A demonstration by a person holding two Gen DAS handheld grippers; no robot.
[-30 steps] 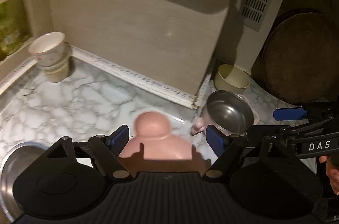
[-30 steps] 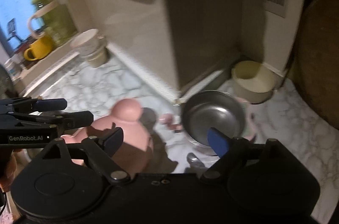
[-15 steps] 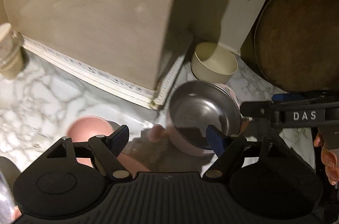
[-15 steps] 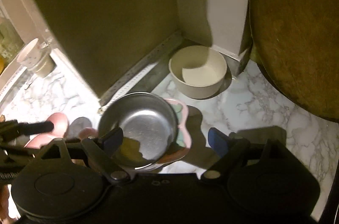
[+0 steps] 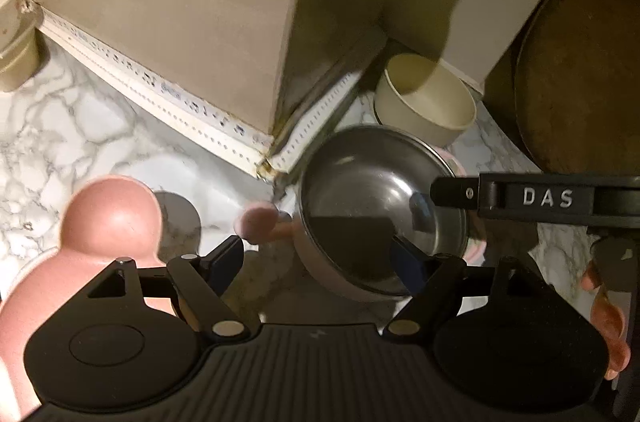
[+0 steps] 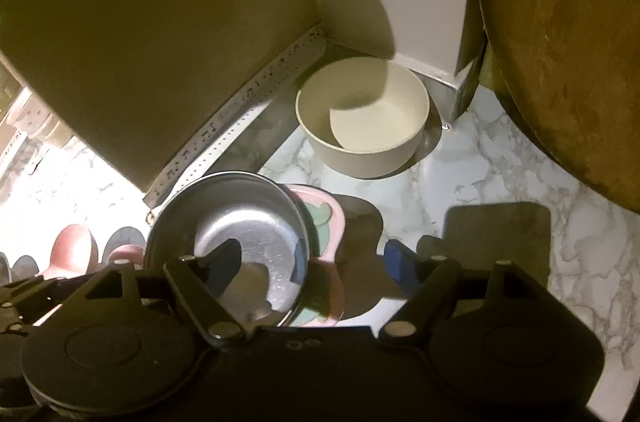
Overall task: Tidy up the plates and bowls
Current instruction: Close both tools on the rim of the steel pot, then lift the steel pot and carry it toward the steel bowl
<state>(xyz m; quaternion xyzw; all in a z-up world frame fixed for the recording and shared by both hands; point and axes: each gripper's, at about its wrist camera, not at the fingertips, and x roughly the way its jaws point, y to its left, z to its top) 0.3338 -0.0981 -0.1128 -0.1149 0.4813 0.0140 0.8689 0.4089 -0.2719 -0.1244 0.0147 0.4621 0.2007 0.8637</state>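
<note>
The marble worktop (image 6: 500, 190) runs into a back corner where a beige wall pillar juts out, and a big round wooden board (image 6: 560, 42) leans upright along the worktop's right edge; I judge it heavy and stiff, and it is not mine to move now. In the corner recess behind the pillar sits the cream bowl (image 6: 362, 118), thick-walled and matte, probably sturdy but chippable, best taken by its rim. Nearer me, just off the pillar's foot, stands the steel bowl (image 5: 380, 210) on top of a pink plate (image 6: 324, 222) with green shapes. The steel bowl looks light, rigid and slick, with a thin rolled rim, so I would pinch the wall at the rim, one finger inside and one outside, and squeeze firmly, since polished metal can slide. The plate under it is flat and low, hard to get fingers beneath, and may shift when the bowl lifts. A pink bear-shaped dish (image 5: 96, 254) lies toward the worktop's left. My left tool (image 5: 320, 264) stands wide and empty, its right finger over the bowl's near rim. My right tool (image 6: 308, 264) has just been narrowing yet holds nothing, with the bowl's right wall between its fingers, which do not visibly press on it.
</note>
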